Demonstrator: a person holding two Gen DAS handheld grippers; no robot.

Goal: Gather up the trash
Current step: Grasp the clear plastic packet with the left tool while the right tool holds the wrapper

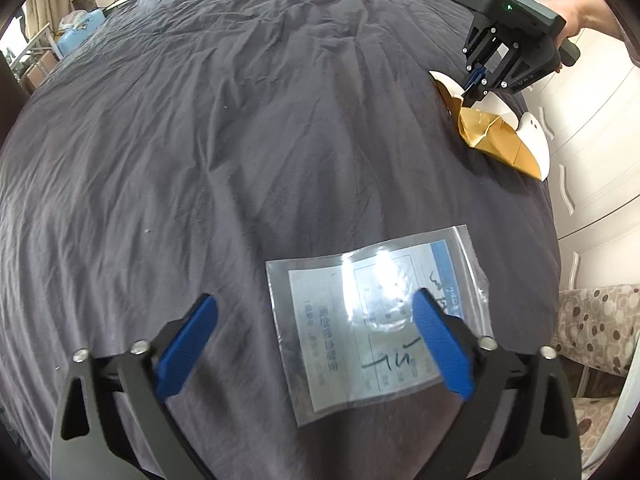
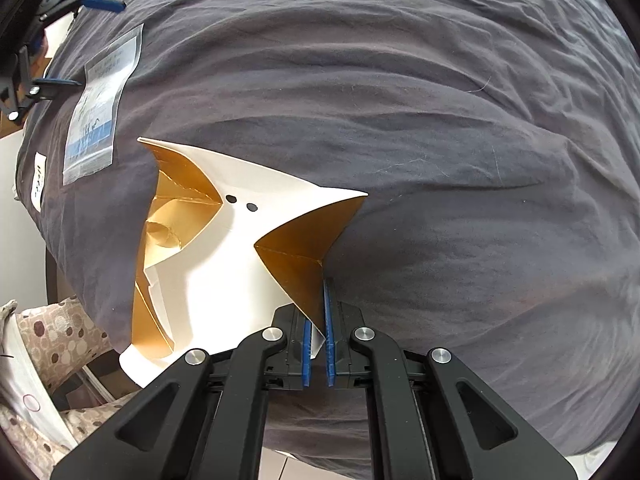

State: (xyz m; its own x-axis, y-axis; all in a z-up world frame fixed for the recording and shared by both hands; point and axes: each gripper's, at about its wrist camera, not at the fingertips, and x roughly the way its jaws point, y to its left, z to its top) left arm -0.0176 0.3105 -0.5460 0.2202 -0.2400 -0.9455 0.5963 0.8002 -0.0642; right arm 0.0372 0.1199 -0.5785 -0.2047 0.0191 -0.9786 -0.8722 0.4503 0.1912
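- You see a clear zip bag (image 1: 372, 320) on the bed; its paper slip has printed Chinese characters, too blurred to read.
- You see handwritten black strokes on the slip, not legible.
- No brand or number can be read.

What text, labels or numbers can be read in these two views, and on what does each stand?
Nothing reads with certainty.
Clear zip bag: printed card inside with a blue band, boxed fields, lines of characters and dark handwriting; glare and blur make it unreadable.
Small white label at the edge of the grey duvet: dark marks, too small to read.
Right gripper: faint lettering on its body, too blurred.
White-and-gold carton: no print, only two black dots.
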